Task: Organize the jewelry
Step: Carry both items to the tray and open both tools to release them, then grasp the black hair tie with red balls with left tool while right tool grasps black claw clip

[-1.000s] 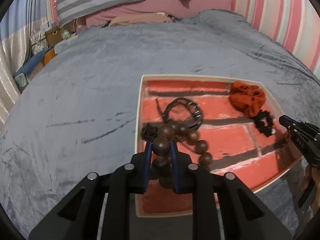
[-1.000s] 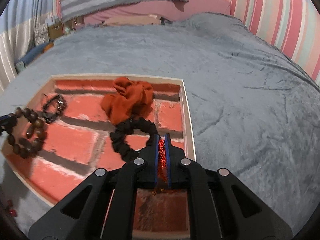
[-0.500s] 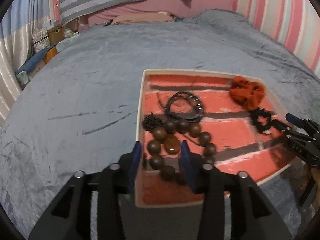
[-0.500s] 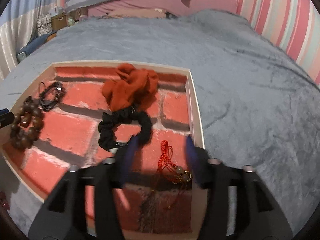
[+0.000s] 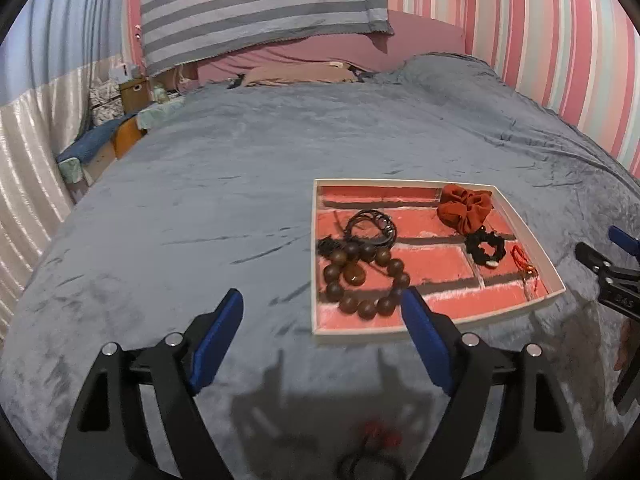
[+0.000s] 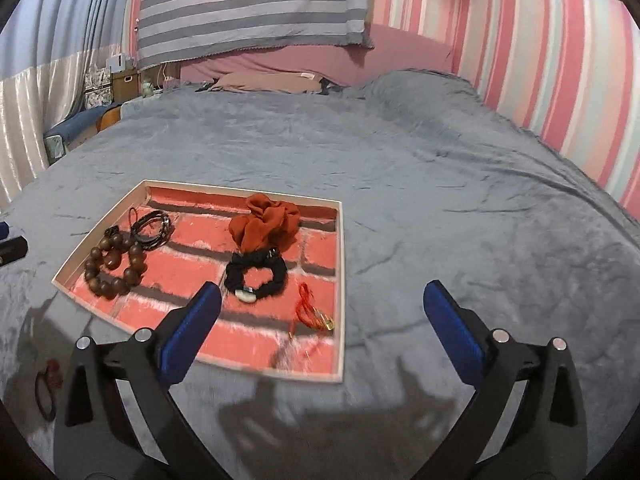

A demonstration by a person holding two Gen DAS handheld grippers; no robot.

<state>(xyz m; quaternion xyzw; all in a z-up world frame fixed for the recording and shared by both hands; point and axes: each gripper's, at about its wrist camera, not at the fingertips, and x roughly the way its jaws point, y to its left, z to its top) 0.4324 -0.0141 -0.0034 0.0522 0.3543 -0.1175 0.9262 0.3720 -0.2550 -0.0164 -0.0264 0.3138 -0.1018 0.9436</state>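
A white-rimmed tray (image 5: 313, 256) (image 6: 341, 280) with a red brick pattern lies on the grey bed. In it lie a brown wooden bead bracelet (image 5: 362, 280) (image 6: 114, 266), a black cord bracelet (image 5: 372, 226) (image 6: 152, 226), an orange scrunchie (image 5: 464, 210) (image 6: 266, 224), a black scrunchie (image 5: 485, 249) (image 6: 256, 274) and a red string charm (image 5: 522, 260) (image 6: 314, 314). My left gripper (image 5: 322, 308) is open and empty, held back from the tray's near edge. My right gripper (image 6: 322, 300) is open and empty, near the tray's right corner. A dark hair tie with a red piece (image 6: 46, 386) (image 5: 370, 446) lies on the blanket outside the tray.
The grey blanket (image 5: 220, 200) covers the whole bed. A striped pillow (image 5: 256, 4) and pink bedding sit at the head. A pink striped wall (image 6: 560, 80) runs along the right. Boxes and clutter (image 5: 128, 92) stand beside the bed at the left.
Both grippers opened and pulled back from the tray. The left let go of the bead bracelet and the right let go of the red string charm; both now lie in the tray.
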